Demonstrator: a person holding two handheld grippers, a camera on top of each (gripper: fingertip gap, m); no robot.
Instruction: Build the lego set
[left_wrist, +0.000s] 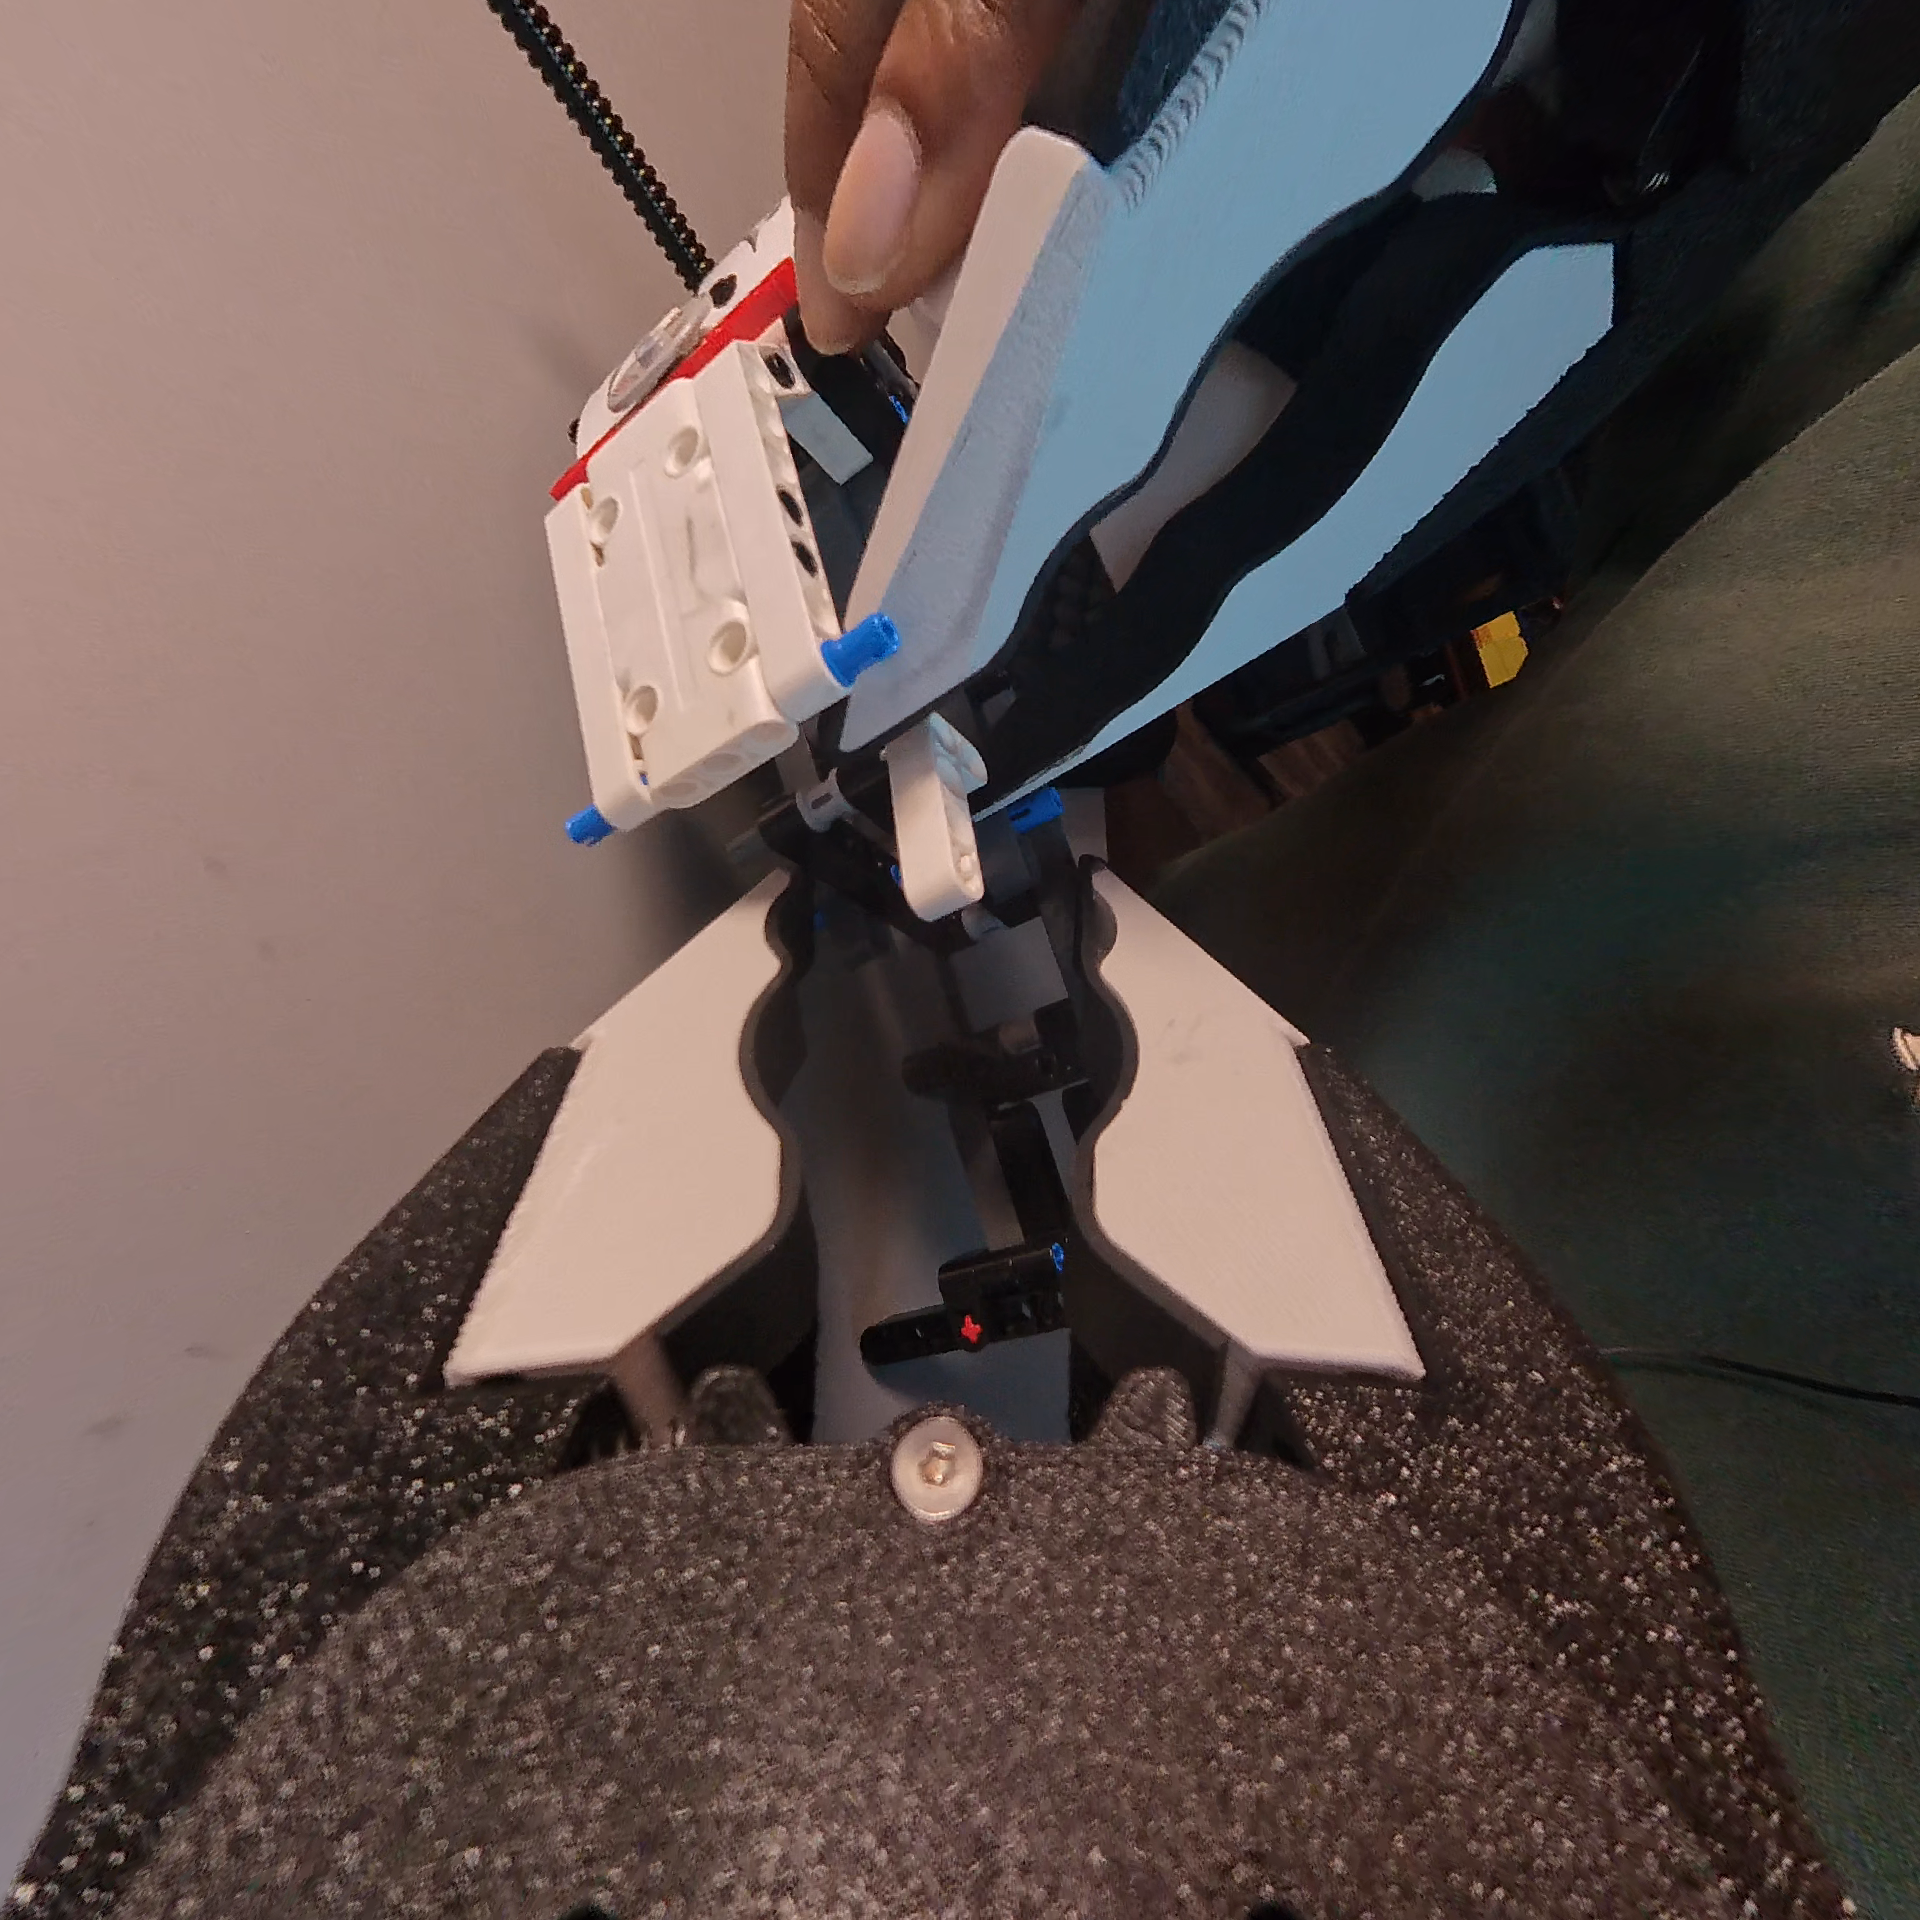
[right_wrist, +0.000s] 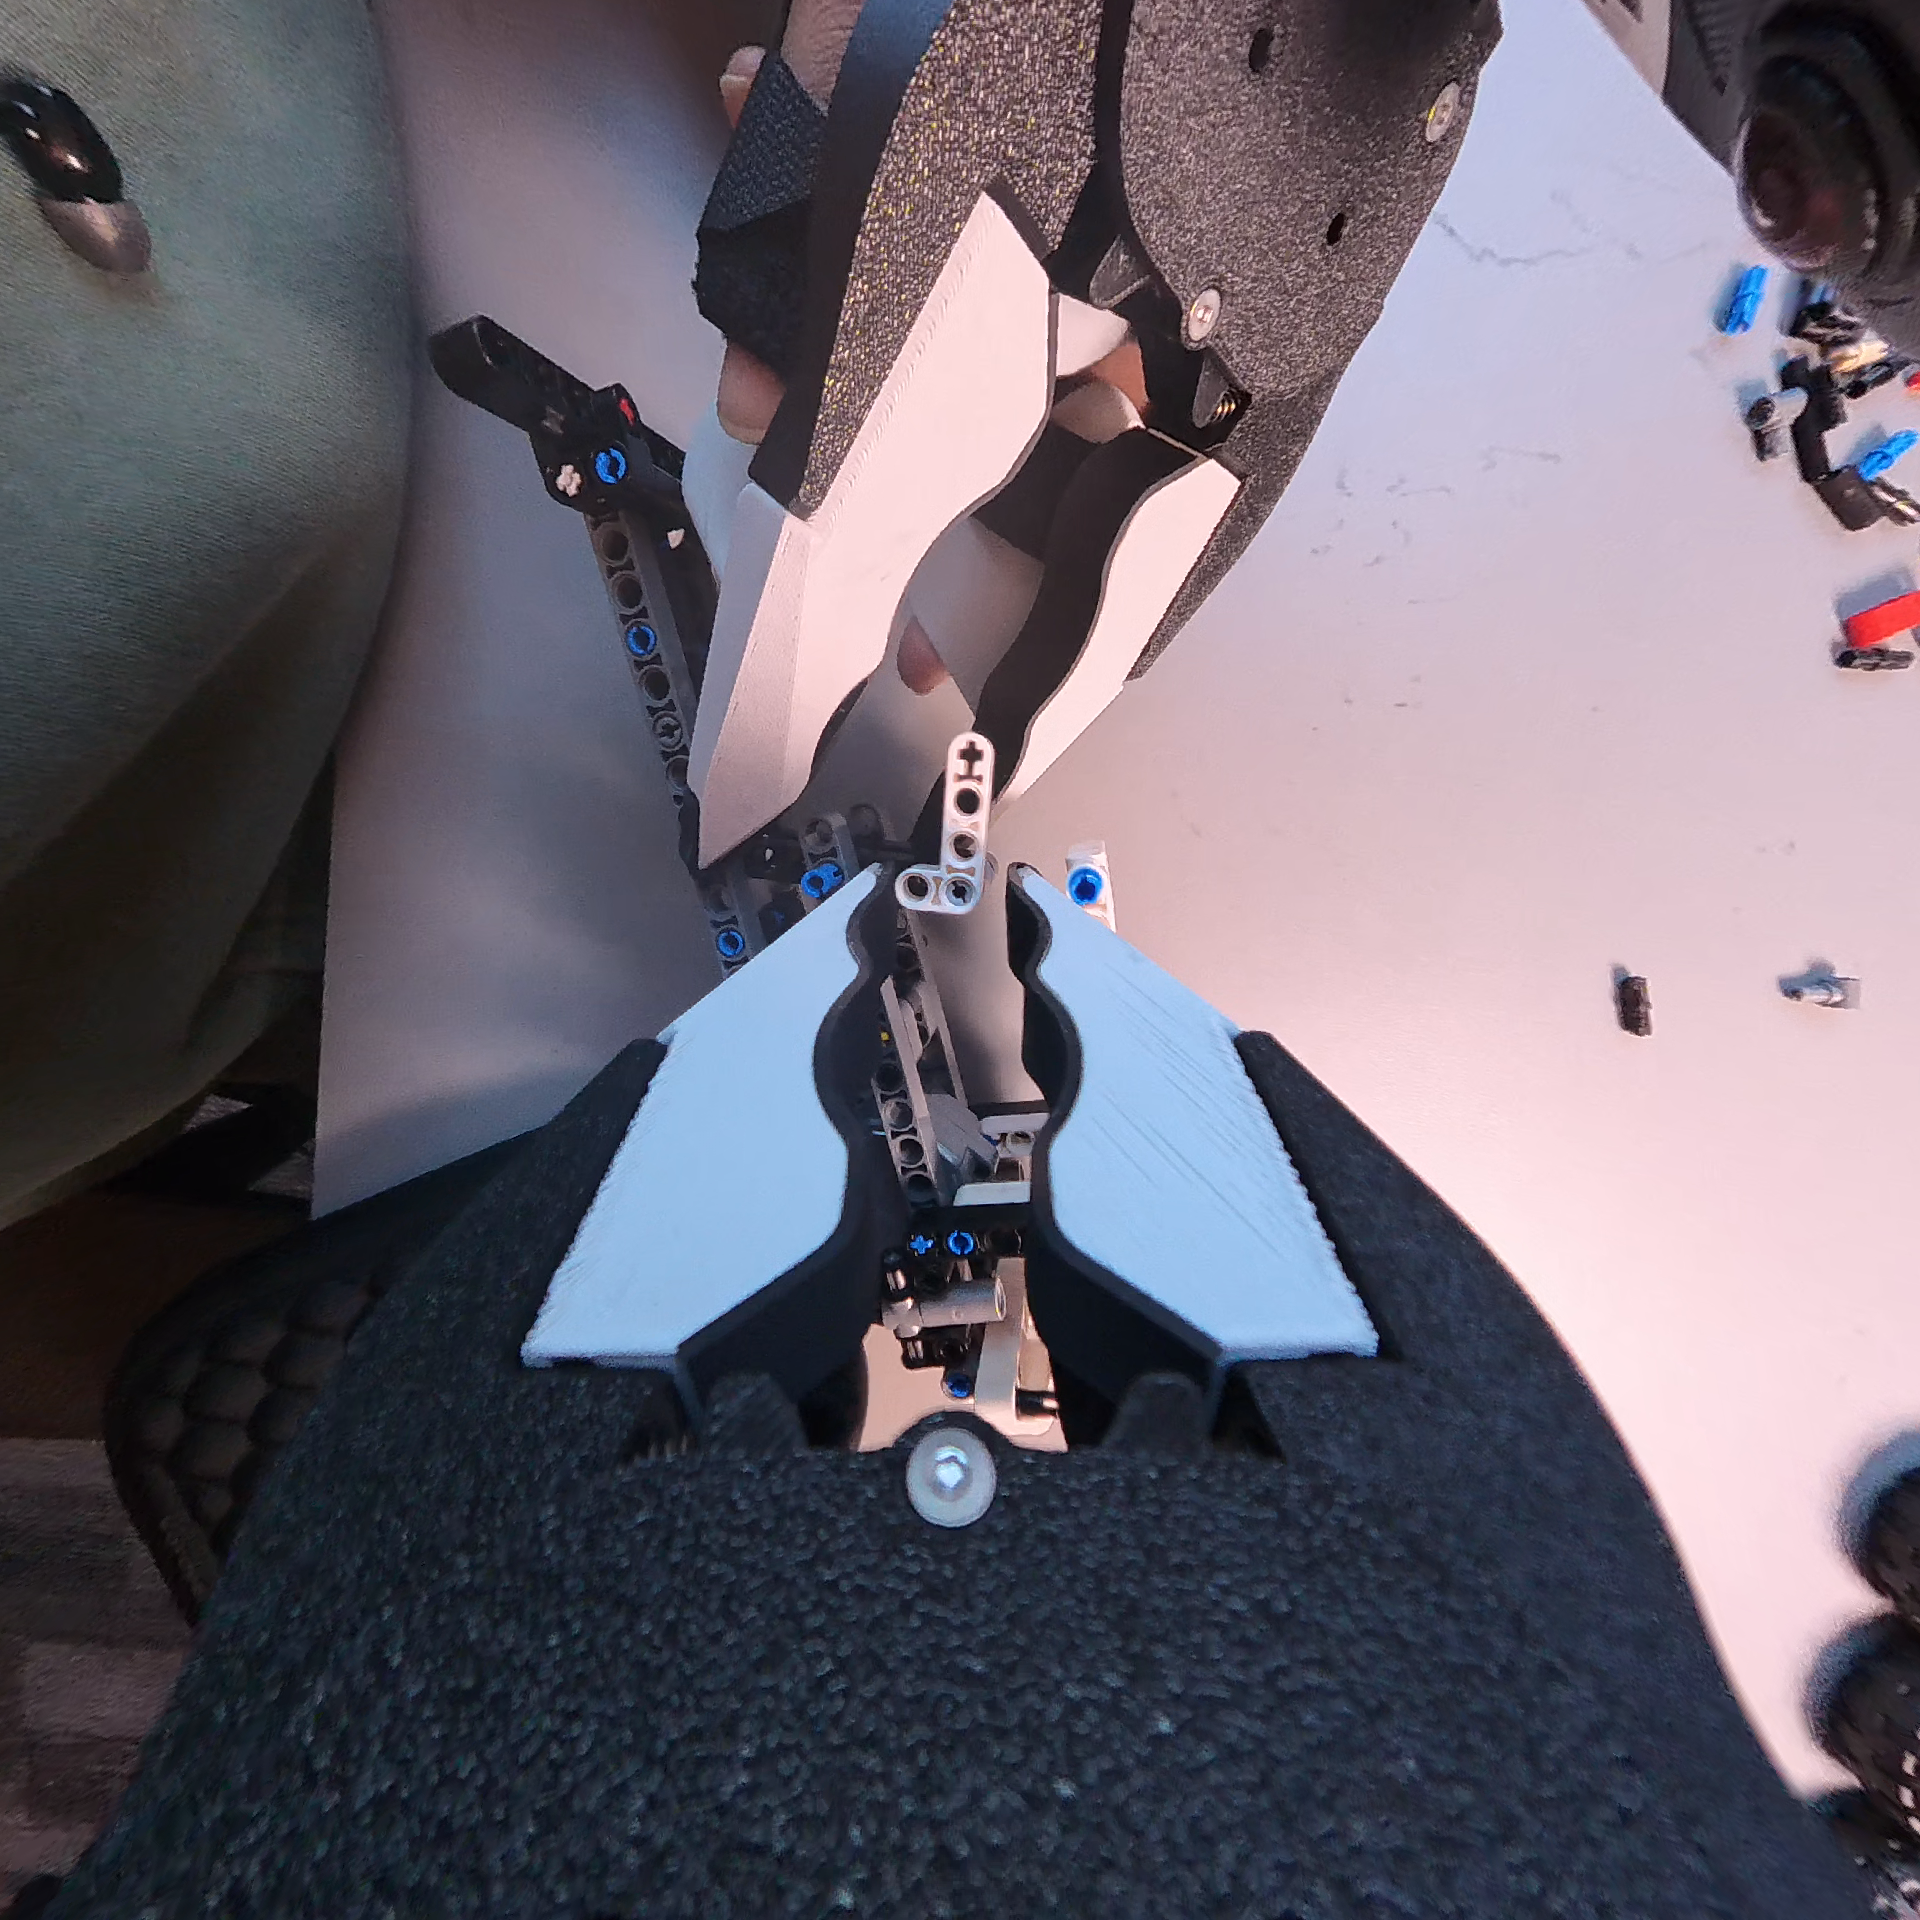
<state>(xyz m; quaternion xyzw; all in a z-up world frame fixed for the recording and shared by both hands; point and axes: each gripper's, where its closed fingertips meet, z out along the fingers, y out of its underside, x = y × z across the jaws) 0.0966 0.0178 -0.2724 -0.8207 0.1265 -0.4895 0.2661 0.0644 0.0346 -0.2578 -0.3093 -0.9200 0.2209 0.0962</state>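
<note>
You saw glossy plastic on the white lego panel (left_wrist: 686, 592), rough speckled black on the gripper body (right_wrist: 935, 1714), and a shiny metal screw (left_wrist: 936, 1473).

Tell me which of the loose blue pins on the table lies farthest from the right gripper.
The blue pin at the top right of the right wrist view, above the black parts. The other loose one lies lower, nearer the right gripper.
</note>
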